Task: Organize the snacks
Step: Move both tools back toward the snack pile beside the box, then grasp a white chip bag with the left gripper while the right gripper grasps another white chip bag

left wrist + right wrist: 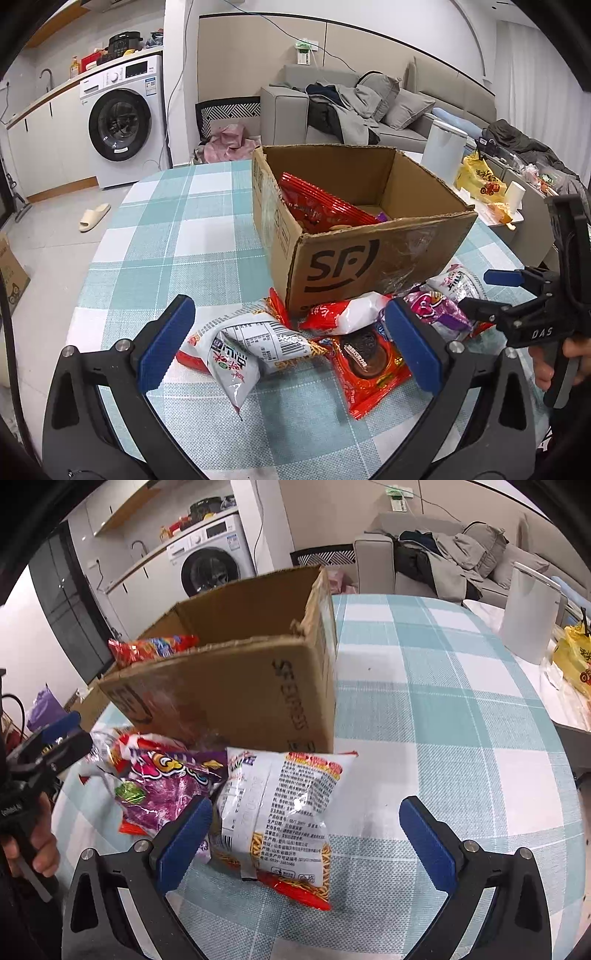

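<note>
An open cardboard box (369,236) stands on the checked tablecloth (166,240), with red snack bags (321,206) inside. Loose packets are piled at its near side. My left gripper (290,345) is open, low over a white noodle packet (240,350) and a red cookie packet (369,365). A purple packet (439,310) lies further right, by the right gripper (480,291). In the right wrist view the right gripper (306,843) is open around another white noodle packet (280,812), without touching it. The purple packet (166,790) and the box (240,686) lie beyond it; the left gripper (55,738) shows at far left.
A white cylindrical container (443,147) and a yellow bag (480,181) sit on a side surface right of the table. A washing machine (122,122) and a sofa (369,99) stand behind. A slipper (94,218) lies on the floor. Bare cloth (443,701) stretches right of the box.
</note>
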`<state>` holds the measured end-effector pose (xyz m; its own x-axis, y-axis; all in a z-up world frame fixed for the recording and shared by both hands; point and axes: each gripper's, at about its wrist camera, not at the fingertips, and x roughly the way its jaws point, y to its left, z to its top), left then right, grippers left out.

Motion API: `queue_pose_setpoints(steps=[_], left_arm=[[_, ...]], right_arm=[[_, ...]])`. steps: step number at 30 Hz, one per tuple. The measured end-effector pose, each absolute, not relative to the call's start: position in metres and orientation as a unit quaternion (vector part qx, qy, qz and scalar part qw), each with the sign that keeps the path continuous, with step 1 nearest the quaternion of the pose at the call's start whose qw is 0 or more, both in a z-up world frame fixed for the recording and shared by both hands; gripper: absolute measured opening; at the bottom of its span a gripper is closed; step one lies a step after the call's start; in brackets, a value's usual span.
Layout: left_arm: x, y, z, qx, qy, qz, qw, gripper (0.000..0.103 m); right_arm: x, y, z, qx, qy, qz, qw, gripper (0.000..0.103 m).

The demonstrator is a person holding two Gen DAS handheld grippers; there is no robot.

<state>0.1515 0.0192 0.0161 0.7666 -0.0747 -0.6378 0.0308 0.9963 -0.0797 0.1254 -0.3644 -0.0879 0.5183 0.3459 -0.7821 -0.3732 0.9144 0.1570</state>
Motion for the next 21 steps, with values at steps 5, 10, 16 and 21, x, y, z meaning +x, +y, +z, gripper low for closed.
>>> queue_pose_setpoints(steps=[5, 10, 16, 21], left_arm=[[0.155, 0.019, 0.011, -0.027, 0.350, -0.028, 0.936, 0.103], [0.160, 0.019, 0.003, -0.018, 0.365, -0.022, 0.931, 0.103], [0.167, 0.024, -0.008, -0.013, 0.382, -0.008, 0.924, 0.103], [0.174, 0.038, -0.016, -0.029, 0.392, 0.005, 0.919, 0.103]], right_arm=[[0.128, -0.364, -0.095, -0.024, 0.455, 0.205, 0.866, 0.103], [0.129, -0.368, -0.097, -0.023, 0.460, 0.204, 0.864, 0.103], [0.129, -0.375, -0.094, -0.009, 0.459, 0.206, 0.864, 0.094], [0.129, -0.377, -0.093, -0.004, 0.460, 0.214, 0.862, 0.080]])
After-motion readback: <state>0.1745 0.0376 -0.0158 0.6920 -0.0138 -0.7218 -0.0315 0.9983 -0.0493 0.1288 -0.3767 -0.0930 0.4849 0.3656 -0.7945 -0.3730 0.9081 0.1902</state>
